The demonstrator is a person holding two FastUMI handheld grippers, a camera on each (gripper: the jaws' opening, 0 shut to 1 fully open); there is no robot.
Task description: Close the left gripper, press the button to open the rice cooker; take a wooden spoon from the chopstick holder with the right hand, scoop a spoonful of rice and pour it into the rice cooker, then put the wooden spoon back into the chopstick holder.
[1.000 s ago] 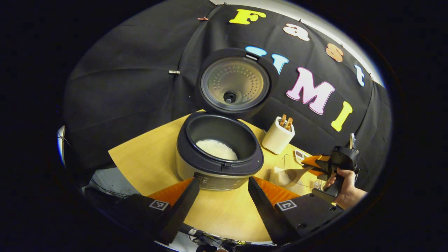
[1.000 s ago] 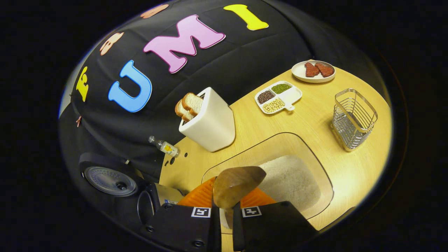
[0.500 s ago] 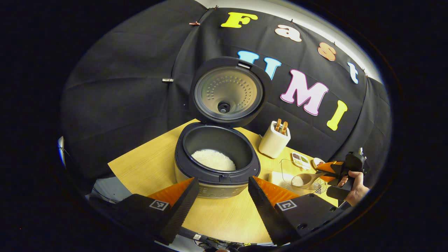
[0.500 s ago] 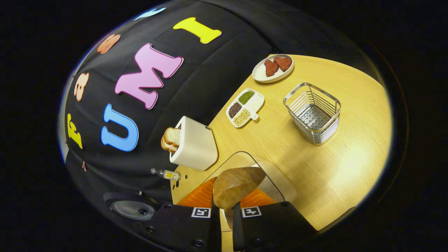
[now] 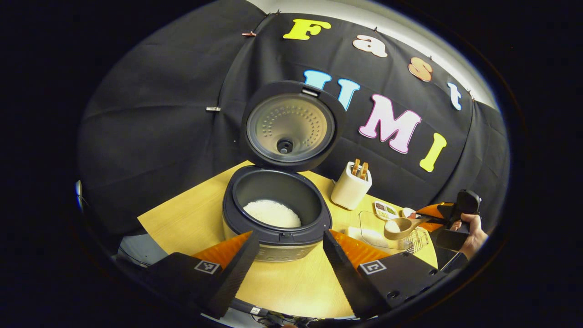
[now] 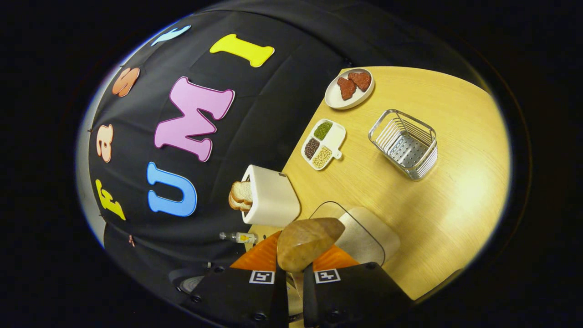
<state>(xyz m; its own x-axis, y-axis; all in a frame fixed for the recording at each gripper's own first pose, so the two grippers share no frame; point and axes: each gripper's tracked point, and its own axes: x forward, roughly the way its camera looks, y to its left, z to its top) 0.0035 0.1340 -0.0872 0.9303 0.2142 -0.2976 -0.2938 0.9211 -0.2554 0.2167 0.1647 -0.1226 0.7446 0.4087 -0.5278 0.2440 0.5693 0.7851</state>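
The rice cooker (image 5: pixel 273 228) stands open, lid (image 5: pixel 287 123) raised, white rice in its pot (image 5: pixel 272 213). My left gripper (image 5: pixel 289 255) hovers open just in front of it, holding nothing. Far right in the left gripper view, a hand (image 5: pixel 471 228) holds my right gripper (image 5: pixel 437 217), shut on the wooden spoon (image 5: pixel 397 227), whose bowl carries rice above the clear rice container (image 5: pixel 371 225). In the right gripper view the spoon's back (image 6: pixel 307 241) sits between the fingers of my right gripper (image 6: pixel 294 260), over the rice container (image 6: pixel 360 234). The wire chopstick holder (image 6: pixel 404 143) stands apart.
A white toaster (image 6: pixel 271 196) with bread slices stands by the wall, a small bottle (image 6: pixel 239 237) beside it. A divided dish of beans (image 6: pixel 322 145) and a plate of meat (image 6: pixel 349 83) lie further along the wooden table (image 6: pixel 455 205). The toaster (image 5: pixel 350 187) is right of the cooker.
The right gripper scooped the spoon through the container's rice and lifted it out loaded, rising above the container. The left gripper drew back a little from the cooker.
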